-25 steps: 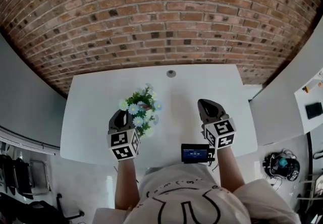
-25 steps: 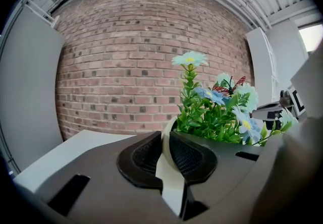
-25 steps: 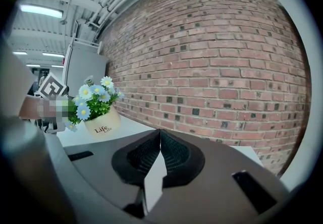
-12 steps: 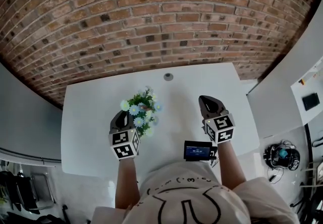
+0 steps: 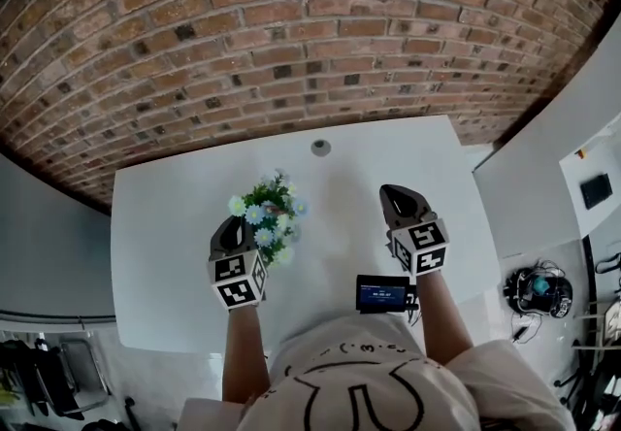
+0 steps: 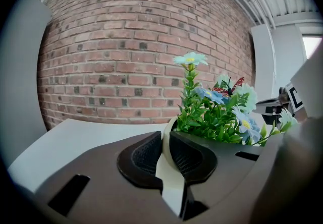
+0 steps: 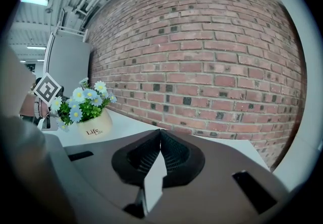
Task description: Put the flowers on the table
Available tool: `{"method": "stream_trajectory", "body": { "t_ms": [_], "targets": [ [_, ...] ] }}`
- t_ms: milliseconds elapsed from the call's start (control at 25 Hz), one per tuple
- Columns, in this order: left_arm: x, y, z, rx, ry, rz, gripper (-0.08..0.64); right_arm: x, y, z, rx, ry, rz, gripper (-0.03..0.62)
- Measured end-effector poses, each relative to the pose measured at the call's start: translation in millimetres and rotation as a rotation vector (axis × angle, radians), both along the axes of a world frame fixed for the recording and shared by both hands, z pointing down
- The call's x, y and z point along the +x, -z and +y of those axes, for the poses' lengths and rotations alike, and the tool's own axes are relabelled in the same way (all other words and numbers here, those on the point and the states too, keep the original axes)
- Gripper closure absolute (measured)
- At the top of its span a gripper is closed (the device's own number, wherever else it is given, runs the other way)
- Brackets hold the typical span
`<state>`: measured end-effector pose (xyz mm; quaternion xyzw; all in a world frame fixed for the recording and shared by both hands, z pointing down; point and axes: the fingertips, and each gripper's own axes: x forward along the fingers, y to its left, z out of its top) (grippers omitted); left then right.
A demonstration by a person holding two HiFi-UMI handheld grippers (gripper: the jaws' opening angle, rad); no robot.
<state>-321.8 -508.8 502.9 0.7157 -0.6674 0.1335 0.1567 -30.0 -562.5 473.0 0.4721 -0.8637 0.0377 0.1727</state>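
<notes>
Both grippers have come further in over the white table (image 5: pixel 165 225) than a second ago, and the pot of flowers has come with them.

Left gripper (image 5: pixel 233 227) is closed on the pot (image 7: pixel 94 127). In the left gripper view its jaws (image 6: pixel 168 134) pinch the cream wall of the pot (image 6: pixel 167 167) at the rim, one pad inside and one outside. The pot is round and cream, with dark print on its side. It is filled with green leaves and small blue and pale yellow flowers (image 5: pixel 270 215); a red butterfly ornament (image 6: pixel 228 88) stands among the flowers (image 6: pixel 217 112). The pot is upright over the left half of the table, just ahead of the gripper. Whether its base touches the table cannot be told.

Right gripper (image 5: pixel 400 198) is over the right half of the table, well apart from the pot. Its jaws (image 7: pixel 160 134) are closed together with nothing between them; its view shows the flowers (image 7: pixel 81 102) off to the left.

A small round hole (image 5: pixel 320 147) lies near the far edge of the table, in front of a brick wall (image 5: pixel 291 31). A small device with a lit screen (image 5: pixel 380 294) shows near the table's near edge, by the right arm.
</notes>
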Motion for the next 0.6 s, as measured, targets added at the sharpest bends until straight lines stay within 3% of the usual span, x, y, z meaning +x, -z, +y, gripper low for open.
{"method": "stream_trajectory", "body": {
  "t_ms": [600],
  "targets": [
    [-13.7,-47.3,-22.6,-0.112,0.009,0.009,0.504,-22.4,-51.4,-21.8,-0.116,0.031,0.034,0.578]
  ]
}}
